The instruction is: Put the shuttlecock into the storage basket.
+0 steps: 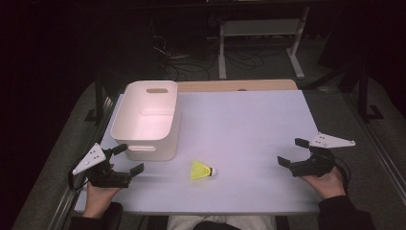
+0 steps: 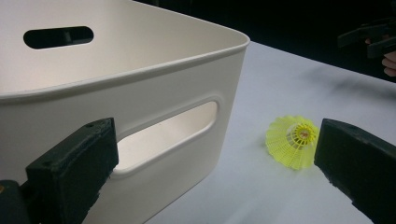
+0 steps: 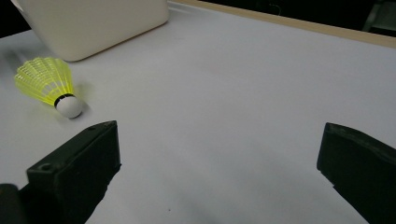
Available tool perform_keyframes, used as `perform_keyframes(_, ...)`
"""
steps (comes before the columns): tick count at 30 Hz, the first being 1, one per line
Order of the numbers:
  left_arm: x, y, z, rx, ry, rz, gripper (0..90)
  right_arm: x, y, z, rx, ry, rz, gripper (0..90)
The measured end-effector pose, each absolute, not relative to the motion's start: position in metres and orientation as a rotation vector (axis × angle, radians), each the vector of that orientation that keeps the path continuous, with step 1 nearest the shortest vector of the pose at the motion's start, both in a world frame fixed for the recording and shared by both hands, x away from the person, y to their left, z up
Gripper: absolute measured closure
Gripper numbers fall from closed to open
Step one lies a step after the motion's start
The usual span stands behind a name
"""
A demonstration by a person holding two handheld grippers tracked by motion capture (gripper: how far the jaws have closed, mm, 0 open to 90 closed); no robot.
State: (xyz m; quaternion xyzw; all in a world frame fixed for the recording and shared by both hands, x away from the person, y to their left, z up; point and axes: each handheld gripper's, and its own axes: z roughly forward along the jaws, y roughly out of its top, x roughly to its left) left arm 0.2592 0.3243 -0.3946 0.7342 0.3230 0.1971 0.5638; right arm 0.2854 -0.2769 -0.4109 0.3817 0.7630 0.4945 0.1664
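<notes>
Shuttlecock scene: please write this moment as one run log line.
shuttlecock: lying on table, untouched | bin: empty | left gripper: open | right gripper: open

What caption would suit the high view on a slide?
Two open hand-held claws, left claw and right claw, flank a yellow shuttlecock beside a white bin.

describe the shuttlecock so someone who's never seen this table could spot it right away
Start at the white table and find the big white bin near its left edge. Just off the bin's near right corner, lying on its side on the bare surface, is the shuttlecock. Its neon yellow skirt and small white cork tip set it apart from everything else there.
</notes>
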Motion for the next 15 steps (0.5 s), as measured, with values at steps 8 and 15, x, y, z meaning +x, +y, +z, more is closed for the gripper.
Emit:
perform_keyframes(8,0.2583,0.3252,-0.3941,1.731,0.756,0.468,0.0,0.2835,-0.2762,-0.4101,1.082,2.175,1.412,0.0)
perform_keyframes(15,0.258,0.326,-0.3934,1.727,0.751,0.468,0.0,0.2816,-0.2753,-0.4093,1.078,2.176,1.411,0.0)
